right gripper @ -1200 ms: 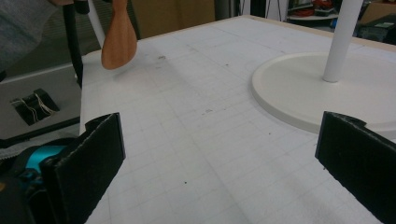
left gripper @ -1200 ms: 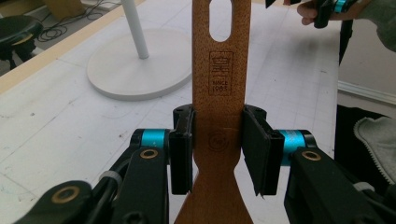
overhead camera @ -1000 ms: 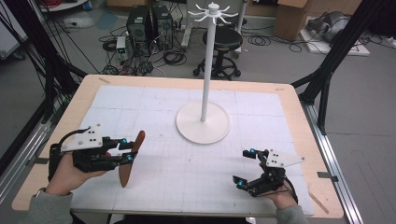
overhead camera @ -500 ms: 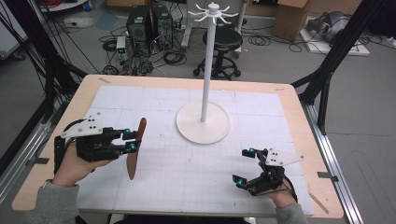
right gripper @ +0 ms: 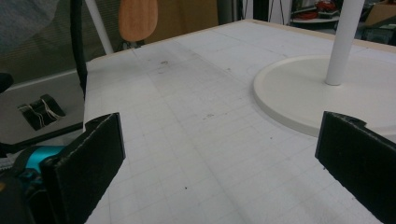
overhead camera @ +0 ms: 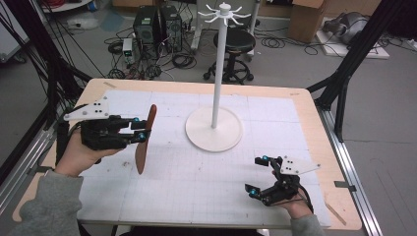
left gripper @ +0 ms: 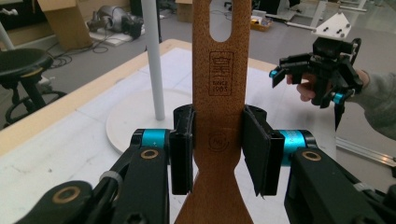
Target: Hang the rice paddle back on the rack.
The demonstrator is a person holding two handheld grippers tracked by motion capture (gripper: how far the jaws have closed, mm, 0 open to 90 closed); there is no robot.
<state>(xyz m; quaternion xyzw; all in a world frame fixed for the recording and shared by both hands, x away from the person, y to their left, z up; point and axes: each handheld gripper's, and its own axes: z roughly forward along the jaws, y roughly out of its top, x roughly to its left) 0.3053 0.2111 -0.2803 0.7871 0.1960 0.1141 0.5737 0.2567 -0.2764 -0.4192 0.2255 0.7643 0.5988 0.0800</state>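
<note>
Two claws work over the worktop [overhead camera: 295,105]: the left claw [overhead camera: 140,132] is clamped on the neck of a wooden spatula [overhead camera: 145,140], which it holds upright above the worktop, to the left of the white stand [overhead camera: 214,129]. Right of that stand's round base and nearer the person, the right claw [overhead camera: 257,175] rests low, its jaws wide apart with nothing between them.

Table [overhead camera: 314,123]: light wood top, pale edge band exposed on all sides. White gridded mat [overhead camera: 206,172] covers most of it, with a few small dark specks in the right gripper view. White stand [overhead camera: 214,129] sits directly on the mat, right of centre toward the far side: round flat base, thin upright pole, ring of hooks on top.
</note>
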